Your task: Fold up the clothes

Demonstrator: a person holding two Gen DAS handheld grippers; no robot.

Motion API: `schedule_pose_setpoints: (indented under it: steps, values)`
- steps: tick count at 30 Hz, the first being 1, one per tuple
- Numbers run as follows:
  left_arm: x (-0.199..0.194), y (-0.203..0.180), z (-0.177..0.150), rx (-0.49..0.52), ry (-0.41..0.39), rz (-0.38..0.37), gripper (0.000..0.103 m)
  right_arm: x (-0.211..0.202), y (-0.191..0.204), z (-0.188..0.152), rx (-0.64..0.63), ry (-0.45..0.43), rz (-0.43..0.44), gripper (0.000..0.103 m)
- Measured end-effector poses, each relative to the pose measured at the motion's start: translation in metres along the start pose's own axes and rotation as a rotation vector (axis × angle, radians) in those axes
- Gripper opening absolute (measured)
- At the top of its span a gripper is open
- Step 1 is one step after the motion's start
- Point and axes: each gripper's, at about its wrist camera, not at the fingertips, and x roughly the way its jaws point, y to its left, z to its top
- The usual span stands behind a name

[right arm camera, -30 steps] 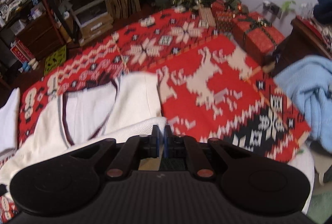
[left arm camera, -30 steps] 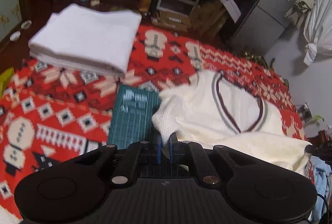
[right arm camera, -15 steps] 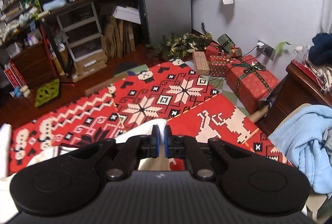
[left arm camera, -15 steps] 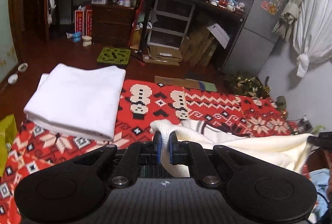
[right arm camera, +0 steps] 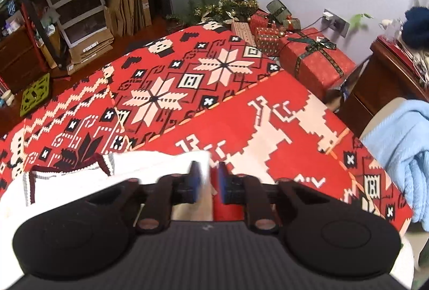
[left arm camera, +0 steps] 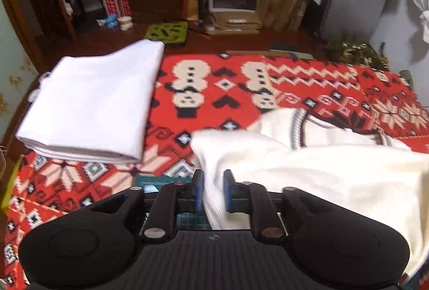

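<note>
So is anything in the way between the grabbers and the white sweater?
No. The sweater already lies between the fingers of the left gripper and the right gripper. Both jaws look slightly parted, so nothing separates them from the cloth.

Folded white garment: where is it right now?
In the left wrist view, the folded white garment lies at the left on the red patterned blanket, left of the cream sweater.

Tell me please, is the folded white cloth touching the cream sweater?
Apart. In the left wrist view, a strip of red patterned blanket shows between the folded white cloth and the near edge of the cream sweater.
</note>
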Motion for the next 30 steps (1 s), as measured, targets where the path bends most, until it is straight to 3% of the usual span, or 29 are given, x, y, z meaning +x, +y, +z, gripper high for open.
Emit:
schedule_pose_setpoints:
  steps: [2, 9, 13, 17, 22, 24, 26, 27, 29, 30]
  values:
    - [-0.009, 0.002, -0.006, -0.003, -0.024, -0.018, 0.047, -0.009, -0.008, 0.0, 0.003, 0.0, 0.034, 0.042]
    - [-0.029, 0.023, -0.031, -0.071, 0.029, -0.15, 0.053, -0.063, -0.03, -0.009, 0.025, 0.064, 0.215, 0.059]
    - [-0.027, 0.032, -0.05, -0.169, 0.09, -0.237, 0.058, -0.077, -0.021, -0.026, 0.0, 0.141, 0.303, 0.059]
    - [-0.021, 0.03, -0.068, -0.184, 0.12, -0.233, 0.058, -0.083, -0.003, -0.045, -0.025, 0.167, 0.33, 0.058]
    - [-0.006, 0.028, -0.084, -0.218, 0.164, -0.23, 0.058, -0.074, 0.011, -0.06, -0.015, 0.178, 0.342, 0.038]
    - [0.001, 0.024, -0.088, -0.235, 0.18, -0.235, 0.058, -0.067, 0.013, -0.065, -0.003, 0.193, 0.331, 0.022]
    - [0.004, 0.02, -0.089, -0.247, 0.185, -0.253, 0.057, -0.061, 0.013, -0.069, -0.01, 0.195, 0.315, 0.014]
    - [0.005, 0.018, -0.089, -0.252, 0.188, -0.262, 0.055, -0.059, 0.012, -0.07, -0.014, 0.196, 0.307, 0.007]
    - [0.006, 0.011, -0.087, -0.243, 0.189, -0.273, 0.05, -0.058, 0.009, -0.072, -0.022, 0.187, 0.292, 0.005]
    - [0.007, 0.008, -0.086, -0.233, 0.189, -0.273, 0.041, -0.059, 0.007, -0.072, -0.027, 0.178, 0.287, 0.005]
